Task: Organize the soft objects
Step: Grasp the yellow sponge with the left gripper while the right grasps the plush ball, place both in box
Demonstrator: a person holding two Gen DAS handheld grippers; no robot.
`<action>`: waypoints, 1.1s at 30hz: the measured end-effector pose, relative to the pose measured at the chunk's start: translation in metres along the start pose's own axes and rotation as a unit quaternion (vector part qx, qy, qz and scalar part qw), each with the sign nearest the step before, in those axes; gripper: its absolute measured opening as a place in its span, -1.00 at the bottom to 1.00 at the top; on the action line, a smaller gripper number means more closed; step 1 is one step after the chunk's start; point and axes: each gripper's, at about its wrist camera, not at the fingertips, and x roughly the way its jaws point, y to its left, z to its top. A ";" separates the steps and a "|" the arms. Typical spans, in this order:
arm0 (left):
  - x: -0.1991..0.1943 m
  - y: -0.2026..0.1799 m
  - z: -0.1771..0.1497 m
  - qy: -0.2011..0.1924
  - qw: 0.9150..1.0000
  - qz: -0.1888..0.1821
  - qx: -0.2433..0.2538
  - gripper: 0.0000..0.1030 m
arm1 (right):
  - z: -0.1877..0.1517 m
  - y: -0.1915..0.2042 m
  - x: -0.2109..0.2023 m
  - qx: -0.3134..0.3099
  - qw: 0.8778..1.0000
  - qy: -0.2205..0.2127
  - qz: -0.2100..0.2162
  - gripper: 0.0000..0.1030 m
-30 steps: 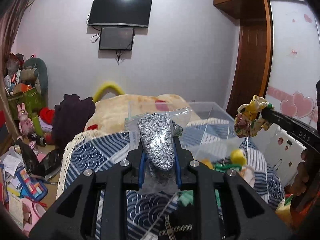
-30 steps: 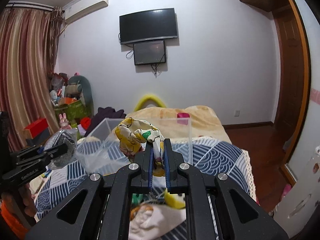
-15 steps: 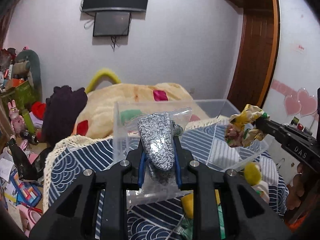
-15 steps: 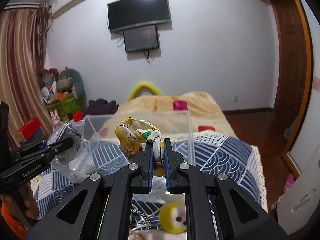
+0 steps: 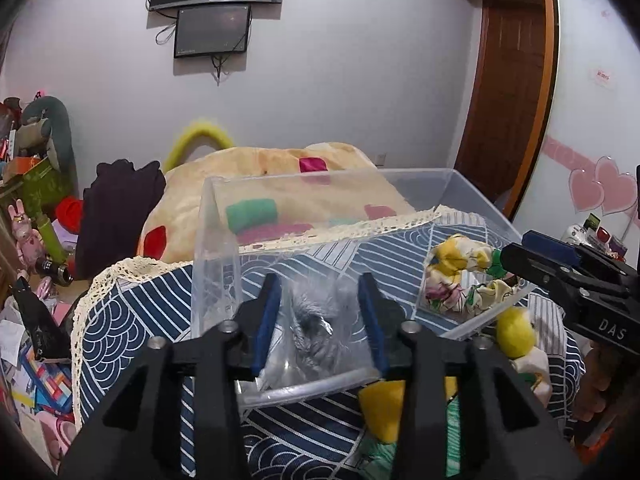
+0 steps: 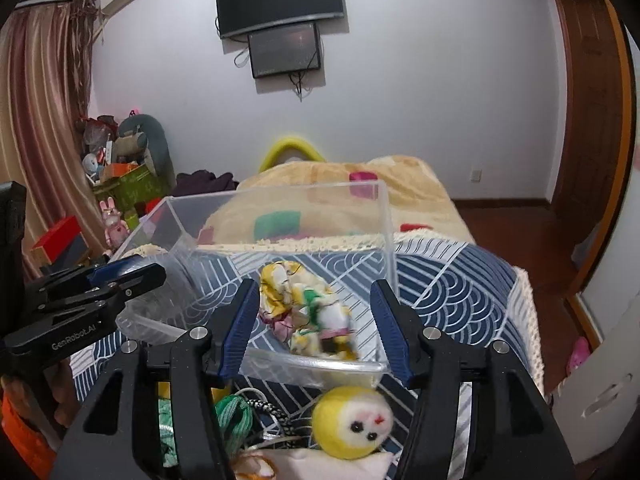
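A clear plastic bin (image 5: 472,196) (image 6: 384,216) stands on the blue patterned bedspread. My left gripper (image 5: 320,312) is open over the bin's near left corner; a bagged silver-grey soft item (image 5: 316,320) lies in the bin between its fingers. My right gripper (image 6: 316,316) is open over the bin's near right; a yellow floral cloth (image 6: 304,312) (image 5: 460,280) lies loose in the bin below it. The right gripper also shows in the left wrist view (image 5: 560,268), the left gripper in the right wrist view (image 6: 120,280).
A yellow plush ball with a face (image 6: 352,420) (image 5: 516,332), green cord (image 6: 232,412) and other soft items lie on the bedspread (image 6: 460,280) in front of the bin. A beige blanket (image 5: 280,176) lies beyond. Toys and boxes (image 6: 120,184) crowd the floor at left.
Both grippers have opened. The silver bagged item and the floral cloth have dropped from the jaws into the bin. Both grippers moved forward over the bin.
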 end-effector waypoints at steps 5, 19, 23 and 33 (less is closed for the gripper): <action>-0.020 -0.005 0.002 -0.020 1.000 -0.001 0.002 0.26 | 0.003 -0.002 -0.015 0.000 1.000 -0.010 0.010 0.15; -0.049 -0.031 -0.036 -0.018 1.000 -0.006 0.009 0.95 | -0.024 -0.018 -0.029 -0.002 1.000 0.017 -0.011 0.31; -0.029 -0.040 -0.049 0.017 1.000 0.001 0.018 0.95 | -0.036 -0.028 -0.012 0.012 0.999 0.047 -0.008 0.31; 0.011 -0.042 -0.041 0.082 0.996 -0.031 -0.018 0.95 | -0.049 -0.031 0.004 0.024 0.996 0.082 0.010 0.13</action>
